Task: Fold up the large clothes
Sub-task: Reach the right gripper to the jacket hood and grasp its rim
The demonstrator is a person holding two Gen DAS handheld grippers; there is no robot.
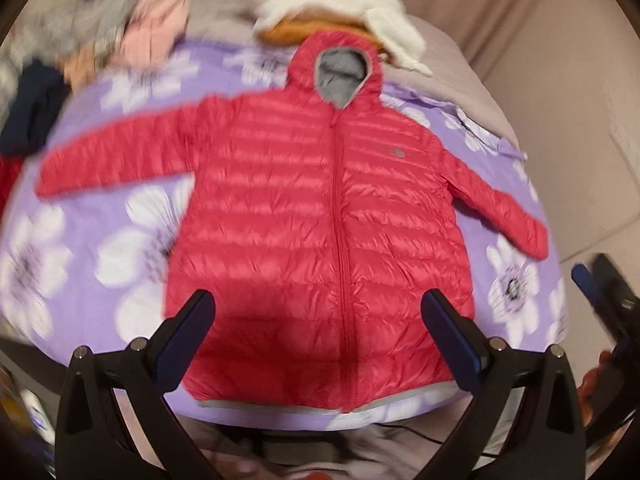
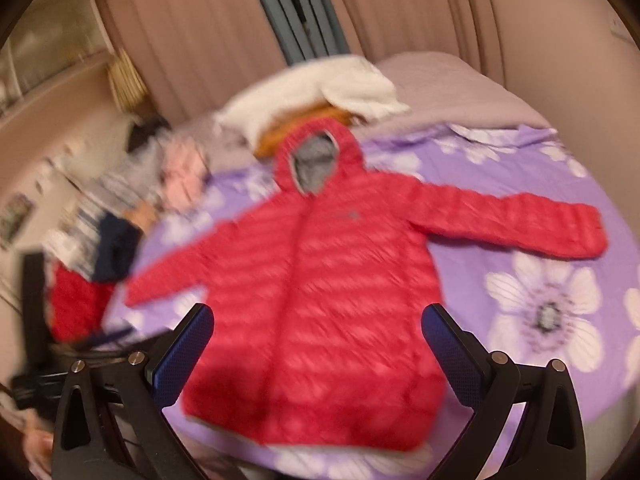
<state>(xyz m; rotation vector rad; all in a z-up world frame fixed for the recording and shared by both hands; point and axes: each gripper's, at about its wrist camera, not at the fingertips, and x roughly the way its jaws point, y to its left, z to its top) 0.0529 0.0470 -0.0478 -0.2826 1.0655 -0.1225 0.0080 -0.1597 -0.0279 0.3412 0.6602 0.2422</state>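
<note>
Lying flat and face up on a purple floral bedspread (image 1: 100,216), a red hooded puffer jacket (image 1: 320,208) is seen spread out with its front zipped closed and both sleeves extended outward to either side. The hood (image 1: 340,68) is turned toward the far end of the bed, its grey lining exposed, and the hem is laid close to the near edge of the bedspread. Both views are softened by motion blur, so fine detail on the fabric cannot be made out. The left gripper (image 1: 318,320) is held above the lower part of the jacket with its two blue-padded fingers spread wide apart — nothing is grasped between them. The right gripper (image 2: 318,332) is likewise held over the jacket's lower half, its jaws released and empty; in the left wrist view it is glimpsed at the far right edge (image 1: 600,292), just beside the bed's corner. Behind the hood, a white garment (image 1: 332,4) is draped over something orange (image 1: 288,32). A loose heap of other clothes (image 1: 84,36) — pink, grey, navy and red pieces — is piled on the far left side of the bed. Pinkish curtains (image 2: 400,12) are hung along the wall behind the bed.
</note>
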